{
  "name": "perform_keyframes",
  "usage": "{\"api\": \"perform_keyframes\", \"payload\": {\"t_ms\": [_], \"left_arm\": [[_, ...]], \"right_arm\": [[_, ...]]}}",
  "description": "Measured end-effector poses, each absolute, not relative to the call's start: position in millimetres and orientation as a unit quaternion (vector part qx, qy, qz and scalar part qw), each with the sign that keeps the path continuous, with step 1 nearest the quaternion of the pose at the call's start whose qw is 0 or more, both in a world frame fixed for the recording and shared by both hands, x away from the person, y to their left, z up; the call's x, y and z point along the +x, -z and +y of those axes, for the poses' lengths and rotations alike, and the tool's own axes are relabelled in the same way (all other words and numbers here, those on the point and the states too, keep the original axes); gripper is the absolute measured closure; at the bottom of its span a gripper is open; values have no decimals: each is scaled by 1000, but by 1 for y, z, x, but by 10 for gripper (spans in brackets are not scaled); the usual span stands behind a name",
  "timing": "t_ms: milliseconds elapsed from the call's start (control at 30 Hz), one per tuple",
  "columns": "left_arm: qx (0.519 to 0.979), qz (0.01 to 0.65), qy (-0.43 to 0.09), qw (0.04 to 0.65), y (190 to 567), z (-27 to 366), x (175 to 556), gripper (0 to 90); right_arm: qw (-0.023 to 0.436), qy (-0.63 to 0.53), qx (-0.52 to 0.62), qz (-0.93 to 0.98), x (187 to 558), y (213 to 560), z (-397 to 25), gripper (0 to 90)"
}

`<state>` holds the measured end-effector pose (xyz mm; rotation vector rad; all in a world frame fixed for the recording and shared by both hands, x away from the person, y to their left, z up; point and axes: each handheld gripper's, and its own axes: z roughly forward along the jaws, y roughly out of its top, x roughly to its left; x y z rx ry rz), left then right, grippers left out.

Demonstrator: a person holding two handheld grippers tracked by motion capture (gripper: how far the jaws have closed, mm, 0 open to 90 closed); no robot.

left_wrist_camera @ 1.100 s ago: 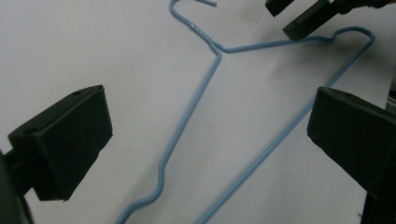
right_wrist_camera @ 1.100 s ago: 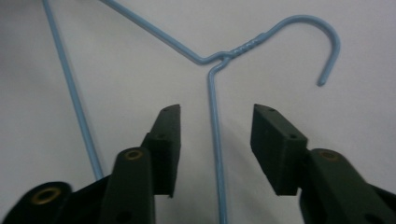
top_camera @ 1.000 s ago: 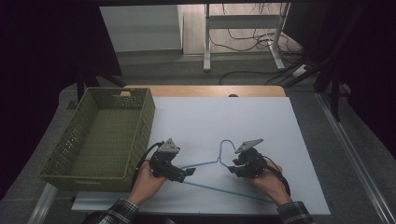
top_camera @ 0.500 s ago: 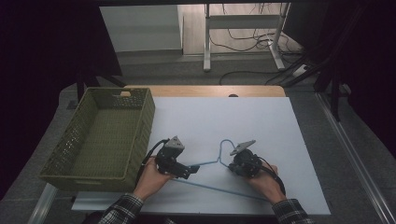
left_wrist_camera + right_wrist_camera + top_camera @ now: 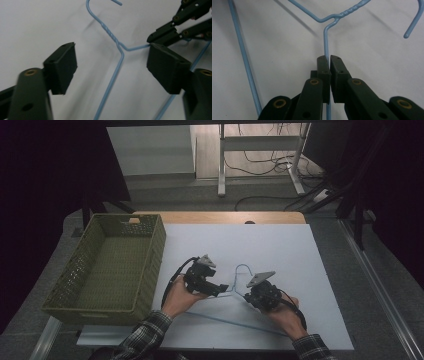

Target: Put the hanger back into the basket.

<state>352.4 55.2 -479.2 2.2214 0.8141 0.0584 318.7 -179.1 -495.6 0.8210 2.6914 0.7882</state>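
Note:
A light blue wire hanger (image 5: 235,321) lies on the white table top (image 5: 280,250), its hook pointing away from me. My right gripper (image 5: 248,295) is shut on the hanger's right shoulder wire just below the twisted neck; in the right gripper view the wire (image 5: 325,37) runs straight into the closed jaws (image 5: 329,58). My left gripper (image 5: 223,288) stands open over the left shoulder. In the left gripper view the wire (image 5: 117,67) passes between the wide-spread jaws (image 5: 113,67) without touching either pad, and the right gripper (image 5: 152,40) shows at the upper right.
An olive woven basket (image 5: 150,265) stands at the table's left side, close to my left hand. Beyond the far table edge, on the floor, are a desk frame (image 5: 222,165) and cables.
My left gripper has moved right, toward the hanger's neck, and now straddles the left shoulder wire. The right gripper has shifted slightly while holding the hanger.

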Motion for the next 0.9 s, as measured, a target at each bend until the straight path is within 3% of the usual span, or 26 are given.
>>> {"api": "perform_keyframes", "payload": {"t_ms": [67, 133, 467, 667, 867, 900], "left_arm": [[872, 318, -8, 372, 480, 48, 361, 349], [869, 325, 7, 372, 483, 41, 370, 369], [867, 333, 64, 365, 497, 24, 387, 649], [863, 338, 77, 368, 497, 24, 386, 726], [829, 364, 122, 407, 493, 33, 385, 817], [816, 367, 138, 424, 491, 36, 384, 835]], "right_arm": [[111, -271, 279, 915, 317, 494, -179, 864], [111, -272, 276, 915, 317, 494, -179, 865], [119, -283, 267, 913, 312, 489, -178, 864], [121, -286, 261, 914, 309, 487, -176, 864], [118, -294, 262, 911, 308, 483, -178, 853], [108, -303, 268, 908, 308, 480, -180, 782]]}}
